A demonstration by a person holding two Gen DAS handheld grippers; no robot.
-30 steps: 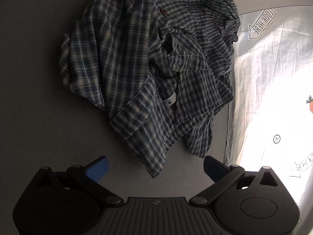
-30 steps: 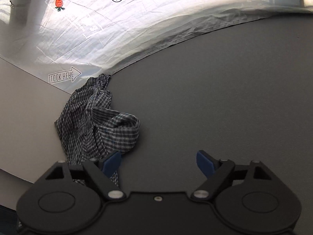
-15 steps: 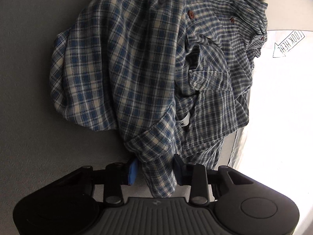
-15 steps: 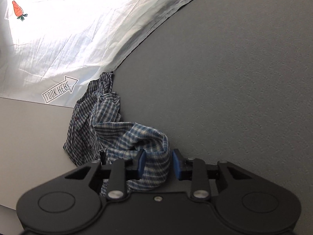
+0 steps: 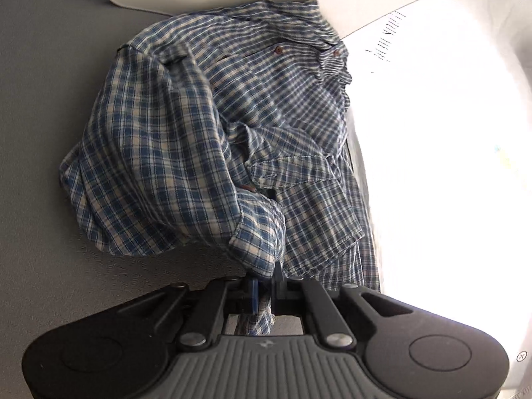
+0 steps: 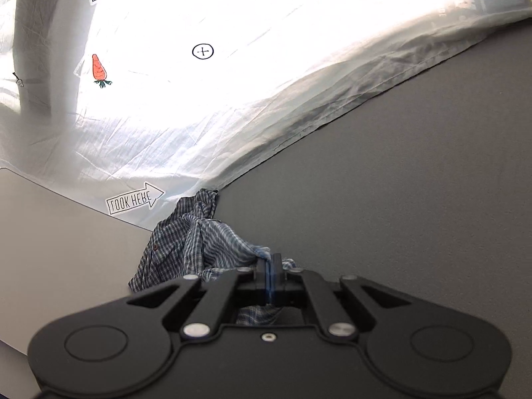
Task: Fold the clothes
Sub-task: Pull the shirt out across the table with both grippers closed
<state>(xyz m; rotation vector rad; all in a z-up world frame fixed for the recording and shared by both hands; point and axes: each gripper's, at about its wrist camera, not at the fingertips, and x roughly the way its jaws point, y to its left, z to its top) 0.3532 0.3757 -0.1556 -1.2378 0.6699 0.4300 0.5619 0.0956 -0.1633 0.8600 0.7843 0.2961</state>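
Both grippers have closed since a second ago, when their jaws stood wide open just short of the cloth. Now the left gripper [image 5: 264, 277] pinches a hem fold of the blue plaid shirt [image 5: 212, 139], and the right gripper [image 6: 270, 261] is clamped flat on another edge of it, cloth bunched between the pads. Beyond each pair of fingers the shirt lies crumpled on the grey table [image 6: 415, 199], stretching away toward the far white sheet [image 6: 232, 99] with its carrot print. With both grips at the near edge and neither hand clearly closer, the next move likely lifts and spreads the shirt.
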